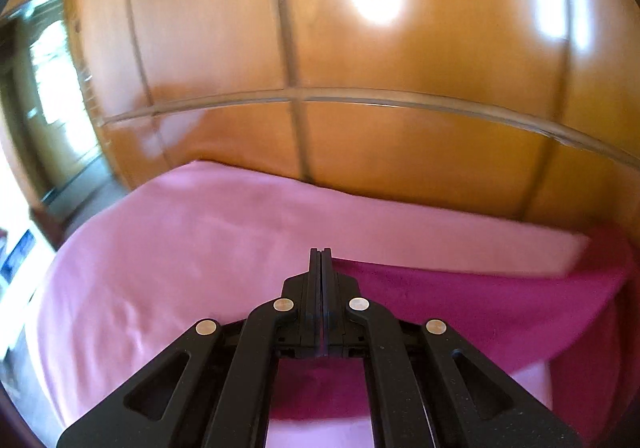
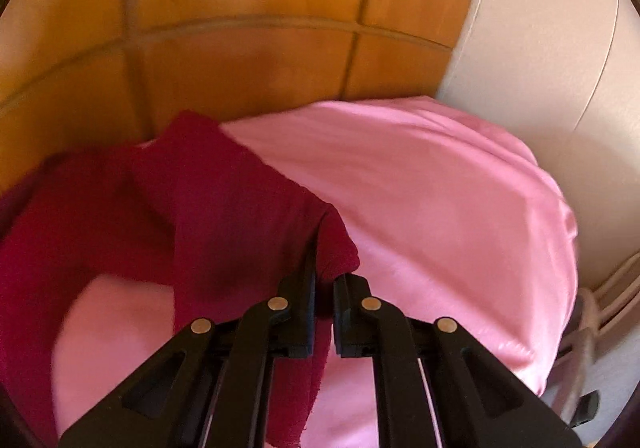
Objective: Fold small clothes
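Observation:
A dark magenta cloth [image 2: 120, 216] is held up over the pink bedsheet [image 2: 440, 208]. My right gripper [image 2: 325, 248] is shut on a corner of the cloth, which drapes over its fingers and hangs down between them. In the left wrist view my left gripper [image 1: 321, 254] has its jaws pressed together at the upper edge of the same cloth [image 1: 460, 312], which stretches away to the right above the pink sheet [image 1: 180, 248]. Whether the left jaws pinch the cloth's edge is hidden by the fingers.
A glossy wooden wardrobe [image 1: 360, 48] stands right behind the bed. A white wall [image 2: 560, 88] is at the right, with cables [image 2: 592, 312] beside the bed's edge. A doorway with bright light [image 1: 52, 88] is at far left.

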Demonstrator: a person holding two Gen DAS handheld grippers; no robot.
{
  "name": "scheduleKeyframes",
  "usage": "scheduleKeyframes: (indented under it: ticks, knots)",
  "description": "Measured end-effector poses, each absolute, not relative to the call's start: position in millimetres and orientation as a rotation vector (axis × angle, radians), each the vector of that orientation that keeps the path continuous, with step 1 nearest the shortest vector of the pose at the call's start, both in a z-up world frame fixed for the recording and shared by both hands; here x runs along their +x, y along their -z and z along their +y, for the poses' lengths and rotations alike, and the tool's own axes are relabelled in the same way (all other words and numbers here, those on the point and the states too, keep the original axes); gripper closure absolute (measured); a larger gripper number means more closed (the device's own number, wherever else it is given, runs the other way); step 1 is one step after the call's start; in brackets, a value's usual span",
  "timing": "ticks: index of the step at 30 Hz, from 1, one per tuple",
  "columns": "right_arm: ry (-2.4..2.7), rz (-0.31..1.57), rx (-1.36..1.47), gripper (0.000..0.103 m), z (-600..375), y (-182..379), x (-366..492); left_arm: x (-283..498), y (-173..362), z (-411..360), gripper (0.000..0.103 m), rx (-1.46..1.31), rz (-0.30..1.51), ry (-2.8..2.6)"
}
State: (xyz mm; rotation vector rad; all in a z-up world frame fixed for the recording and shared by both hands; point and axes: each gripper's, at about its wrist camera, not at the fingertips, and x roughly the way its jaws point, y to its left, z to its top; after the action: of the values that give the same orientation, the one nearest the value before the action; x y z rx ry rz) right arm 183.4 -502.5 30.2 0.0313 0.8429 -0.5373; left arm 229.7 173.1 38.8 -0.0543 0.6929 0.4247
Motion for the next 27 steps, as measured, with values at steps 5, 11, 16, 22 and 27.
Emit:
scheduleKeyframes:
  ticks: [5, 11, 16, 22, 27]
  knots:
    - [0.497, 0.828, 0.017, 0.059, -497.5, -32.0, 182.9, 234.0, -48.6, 174.4, 0.091, -0.074, 0.688, -0.445]
    - [0.487, 0.650, -0.141, 0.011, -436.6, -47.1, 128.1, 167.3, -31.4, 143.6, 0.059, -0.212, 0.662, -0.109]
    - [0.325, 0.746, 0.101, 0.011, -429.1, -37.3, 89.5, 130.1, 30.3, 99.6, 0.059, -0.405, 0.839, 0.267]
    - [-0.124, 0.929, 0.487, 0.051, -390.2, 6.6, 60.8, 123.5, 77.1, 61.1, 0.059, -0.588, 0.927, 0.422]
    - [-0.346, 1.010, 0.619, 0.063, -335.7, 42.1, 72.1, 130.1, 82.7, 53.4, 0.059, -0.715, 0.917, 0.468]
